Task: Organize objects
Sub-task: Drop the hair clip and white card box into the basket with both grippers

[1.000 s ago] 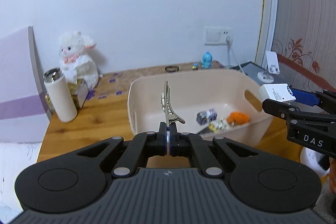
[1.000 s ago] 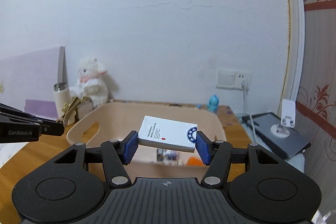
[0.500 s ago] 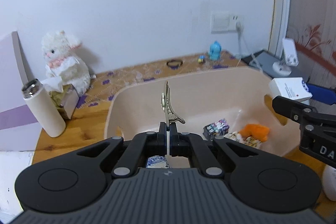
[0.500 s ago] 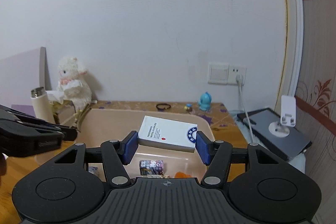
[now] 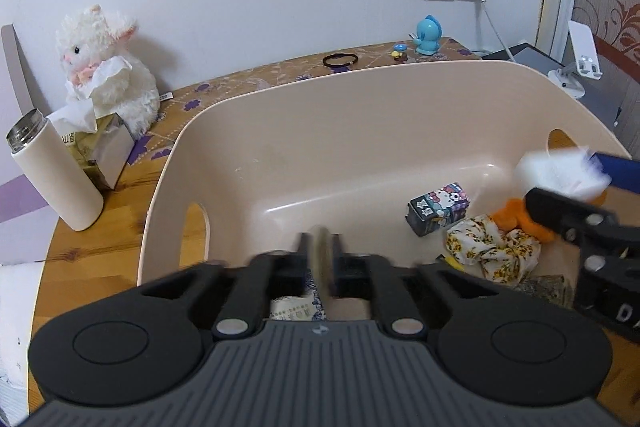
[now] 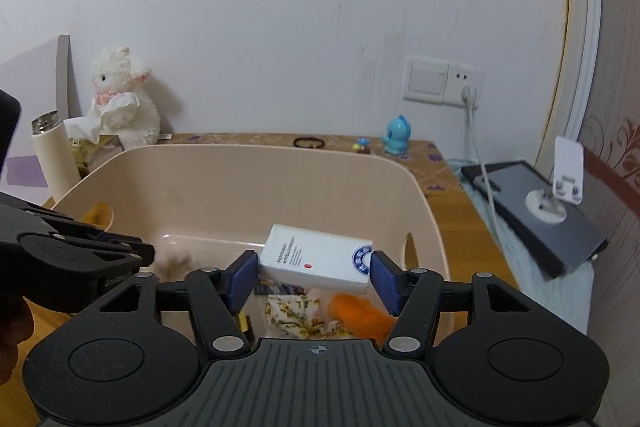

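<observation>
Step in hand, by my reading: the drop-off. Both grippers hang over the beige plastic basin (image 6: 424, 203) with their loads.

Right gripper (image 6: 314, 277): blue pads spread about as wide as the white printed box (image 6: 316, 263), one pad at each end. The box is in the air above the basin's contents. Contact at the right end is not clear; a small gap may show.

Left gripper (image 5: 322, 259): fingers nearly together, with a thin blurred strip, likely the hair clip (image 5: 321, 263), between them. Whether it is gripped or slipping, cannot tell.

Next move calls for widening the right pads and letting the box fall flat among the items below; the left likewise.

Count in the basin:
- one cartoon-printed small box (image 5: 439, 207), at 2 o'clock of the left fingers
- one floral cloth scrunchie (image 5: 492, 247)
- one orange item (image 5: 516, 217)
- one printed packet (image 5: 298, 311), under the left fingers
- others part-hidden

Outside: one plush lamb (image 5: 106, 71), one white flask (image 5: 52, 171), one tissue box (image 5: 102, 151), one black hair tie (image 5: 340, 60), one blue figurine (image 5: 428, 35).
</observation>
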Demonstrator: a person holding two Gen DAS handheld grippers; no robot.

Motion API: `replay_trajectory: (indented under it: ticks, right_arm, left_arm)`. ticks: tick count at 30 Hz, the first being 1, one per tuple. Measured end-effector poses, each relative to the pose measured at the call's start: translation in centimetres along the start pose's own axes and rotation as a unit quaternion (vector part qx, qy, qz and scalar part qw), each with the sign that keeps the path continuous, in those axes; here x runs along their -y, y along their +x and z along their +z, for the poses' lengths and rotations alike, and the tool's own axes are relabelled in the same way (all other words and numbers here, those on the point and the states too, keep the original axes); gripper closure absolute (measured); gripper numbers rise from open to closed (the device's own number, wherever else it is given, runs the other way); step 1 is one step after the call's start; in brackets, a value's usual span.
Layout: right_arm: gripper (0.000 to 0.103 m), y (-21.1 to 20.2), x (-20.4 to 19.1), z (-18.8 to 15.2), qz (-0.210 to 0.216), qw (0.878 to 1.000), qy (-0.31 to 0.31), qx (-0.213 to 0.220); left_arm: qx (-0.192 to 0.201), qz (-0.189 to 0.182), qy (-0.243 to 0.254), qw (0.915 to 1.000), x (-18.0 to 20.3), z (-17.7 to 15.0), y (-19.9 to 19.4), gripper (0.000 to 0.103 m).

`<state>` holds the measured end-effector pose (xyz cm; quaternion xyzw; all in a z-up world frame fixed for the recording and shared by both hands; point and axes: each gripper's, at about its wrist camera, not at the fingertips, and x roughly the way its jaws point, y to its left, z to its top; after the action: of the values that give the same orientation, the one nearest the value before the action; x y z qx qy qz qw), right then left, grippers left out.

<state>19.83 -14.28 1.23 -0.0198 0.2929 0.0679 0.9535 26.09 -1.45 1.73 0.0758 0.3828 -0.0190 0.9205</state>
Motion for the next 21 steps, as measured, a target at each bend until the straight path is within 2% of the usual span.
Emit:
replay_trajectory:
  ticks: [2, 3, 9, 11, 21]
  right_arm:
    - [0.032, -0.3, -0.1, 0.0, -0.002, 1.000, -0.003, 0.001]
    - [0.031, -0.6, -0.2, 0.0, -0.003, 1.000, -0.004, 0.004]
    - [0.022, -2.9, -0.1, 0.1, -0.009, 1.000, -0.003, 0.018]
    - [0.014, -3.8, -0.1, -0.2, -0.009, 1.000, -0.004, 0.021]
    - [0.014, -8.1, 0.1, -1.5, -0.009, 0.999, -0.002, 0.039]
  left_arm:
    - [0.005, 0.000, -0.008, 1.0000, -0.2, 0.0, -0.6, 0.032]
    - [0.014, 0.002, -0.009, 0.9999, -0.3, 0.0, -1.1, 0.027]
    - [0.029, 0.004, -0.011, 0.9995, -0.8, -0.2, -3.5, 0.027]
    - [0.032, 0.002, -0.014, 0.9994, -1.1, -0.5, -4.3, 0.026]
    - [0.055, -0.001, -0.026, 0.9981, -1.8, -2.6, -8.3, 0.024]
